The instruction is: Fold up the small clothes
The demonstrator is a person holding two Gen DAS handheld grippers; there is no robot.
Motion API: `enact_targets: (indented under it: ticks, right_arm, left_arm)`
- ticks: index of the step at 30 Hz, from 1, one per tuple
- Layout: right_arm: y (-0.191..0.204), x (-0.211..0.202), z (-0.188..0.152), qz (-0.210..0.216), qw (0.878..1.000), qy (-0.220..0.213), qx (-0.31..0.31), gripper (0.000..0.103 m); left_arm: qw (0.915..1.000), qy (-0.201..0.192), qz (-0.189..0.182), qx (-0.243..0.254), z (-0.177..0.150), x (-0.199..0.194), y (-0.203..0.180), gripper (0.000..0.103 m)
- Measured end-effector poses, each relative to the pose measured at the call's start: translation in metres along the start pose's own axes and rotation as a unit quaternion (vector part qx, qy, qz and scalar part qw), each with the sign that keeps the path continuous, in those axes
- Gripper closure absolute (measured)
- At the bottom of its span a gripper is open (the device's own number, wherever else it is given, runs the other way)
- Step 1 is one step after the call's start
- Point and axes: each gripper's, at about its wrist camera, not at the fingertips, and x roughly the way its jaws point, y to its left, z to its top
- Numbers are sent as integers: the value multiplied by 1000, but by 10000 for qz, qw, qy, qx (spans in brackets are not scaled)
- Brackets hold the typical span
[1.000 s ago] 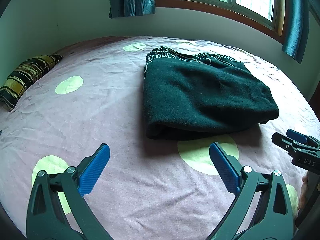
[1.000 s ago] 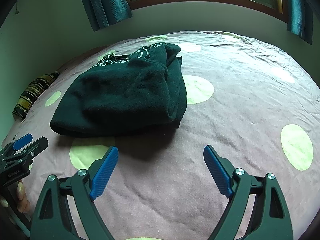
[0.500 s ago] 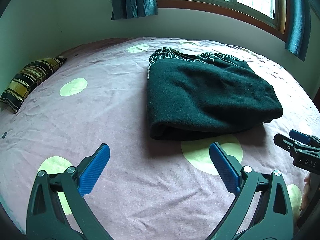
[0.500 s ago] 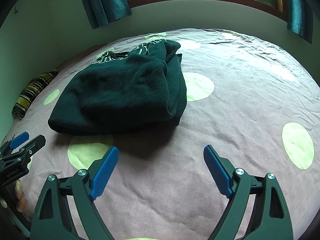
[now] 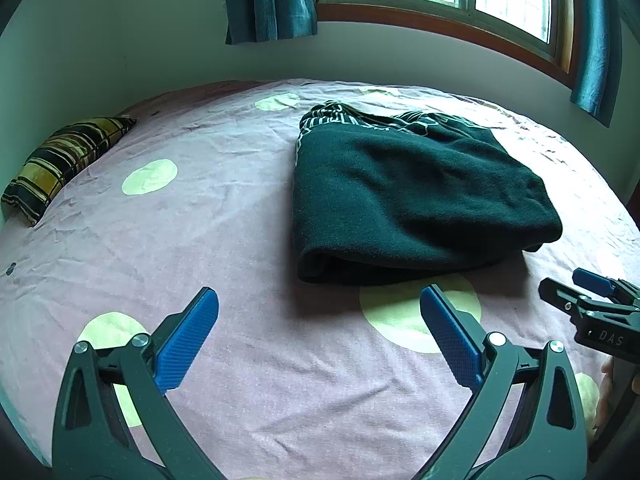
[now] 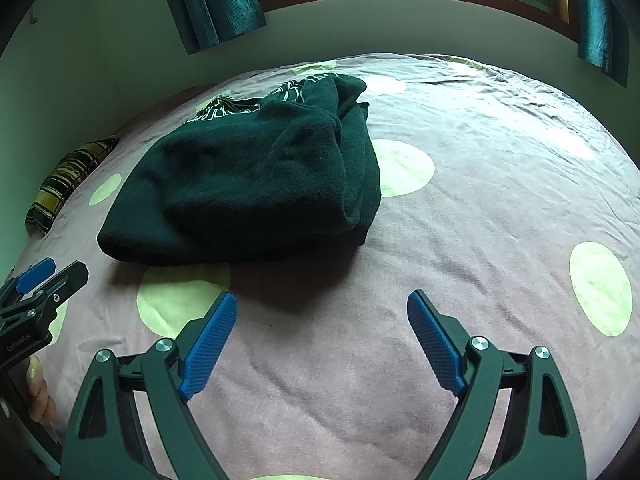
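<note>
A dark green fleece garment (image 5: 412, 204) lies folded in a thick bundle on the bed, with a white-patterned part at its far edge; it also shows in the right wrist view (image 6: 256, 176). My left gripper (image 5: 320, 304) is open and empty, a short way in front of the bundle's near fold. My right gripper (image 6: 322, 308) is open and empty, in front of the bundle's near right corner. The right gripper shows at the right edge of the left wrist view (image 5: 588, 296). The left gripper shows at the left edge of the right wrist view (image 6: 44, 280).
The bed has a mauve sheet with pale green dots (image 5: 200, 216). A striped yellow and black pillow (image 5: 60, 160) lies at the far left by the wall. A window with teal curtains (image 5: 268, 0) is behind the bed.
Both grippers have drawn back and risen slightly from the bundle, staying open. The garment has not moved.
</note>
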Motion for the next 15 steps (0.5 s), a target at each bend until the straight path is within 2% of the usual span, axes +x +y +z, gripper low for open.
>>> enact_targets:
  ticks: [4, 8, 10, 13, 15]
  right_arm:
    - [1, 2, -1, 1, 10000, 31, 1, 17]
    - [1, 3, -2, 22, 10000, 44, -9, 17]
    - [1, 2, -1, 27, 10000, 19, -13, 17]
    - [-1, 1, 0, 61, 10000, 1, 27, 17]
    - [-3, 0, 1, 90, 9999, 20, 67, 17]
  left_arm:
    - [9996, -206, -180, 63, 0, -9, -1, 2]
    - [9994, -344, -23, 20, 3, -13, 0, 2]
    - [9997, -240, -103, 21, 6, -8, 3, 2]
    - [9999, -84, 121, -21, 6, -1, 7, 2]
    - [9995, 123, 165, -254, 5, 7, 17, 2]
